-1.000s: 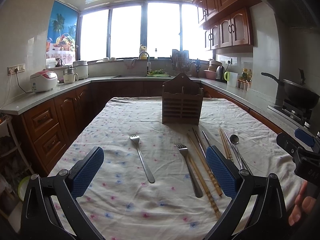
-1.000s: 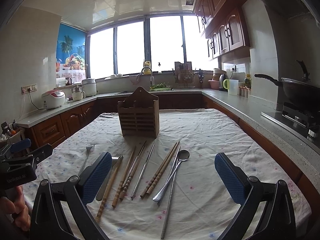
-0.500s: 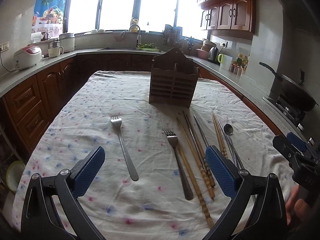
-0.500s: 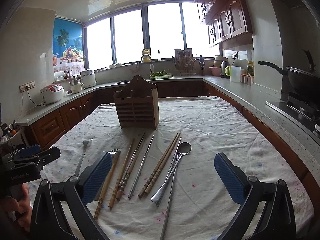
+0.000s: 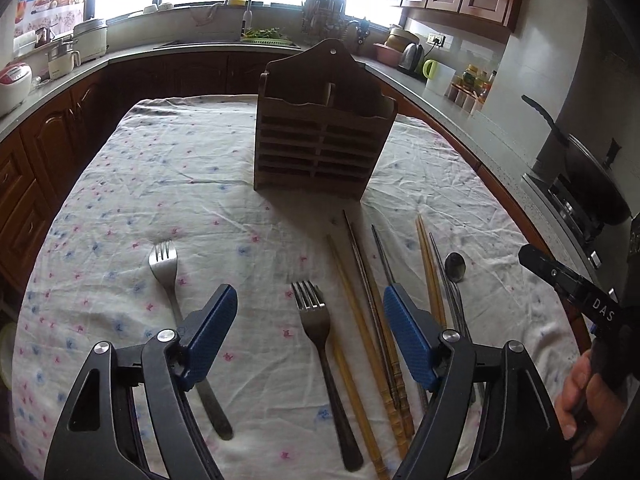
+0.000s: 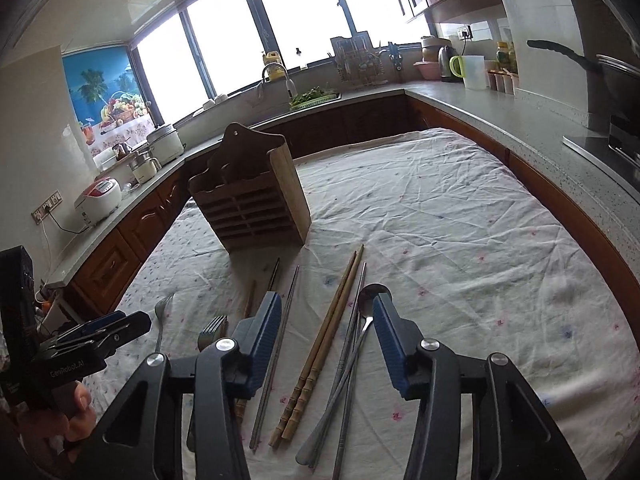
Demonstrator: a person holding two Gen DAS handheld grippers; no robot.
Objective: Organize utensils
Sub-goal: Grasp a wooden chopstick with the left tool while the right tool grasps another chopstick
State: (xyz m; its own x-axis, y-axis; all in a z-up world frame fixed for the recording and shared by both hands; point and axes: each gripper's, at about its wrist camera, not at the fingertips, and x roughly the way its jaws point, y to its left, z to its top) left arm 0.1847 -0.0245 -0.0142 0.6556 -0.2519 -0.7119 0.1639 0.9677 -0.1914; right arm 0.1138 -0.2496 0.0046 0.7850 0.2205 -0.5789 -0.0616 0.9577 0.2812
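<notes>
A slatted wooden utensil holder [image 5: 324, 136] stands upright mid-table; it also shows in the right wrist view [image 6: 252, 200]. In front of it lie two forks [image 5: 320, 344] [image 5: 172, 280], bamboo chopsticks [image 6: 324, 344], dark and metal chopsticks [image 5: 368, 280] and a metal spoon [image 6: 360, 320]. My left gripper [image 5: 310, 332] is open, low over the middle fork. My right gripper [image 6: 326, 332] is open, low over the bamboo chopsticks, with the spoon by its right finger.
The table wears a flowered white cloth [image 6: 460, 220]. Counters ring it, with a rice cooker [image 6: 98, 200] at left, a sink [image 5: 244, 36] at the back and a wok on the stove [image 5: 592, 184] at right.
Both grippers have dropped and moved forward toward the utensils. Their jaws have narrowed somewhat and remain open and empty.
</notes>
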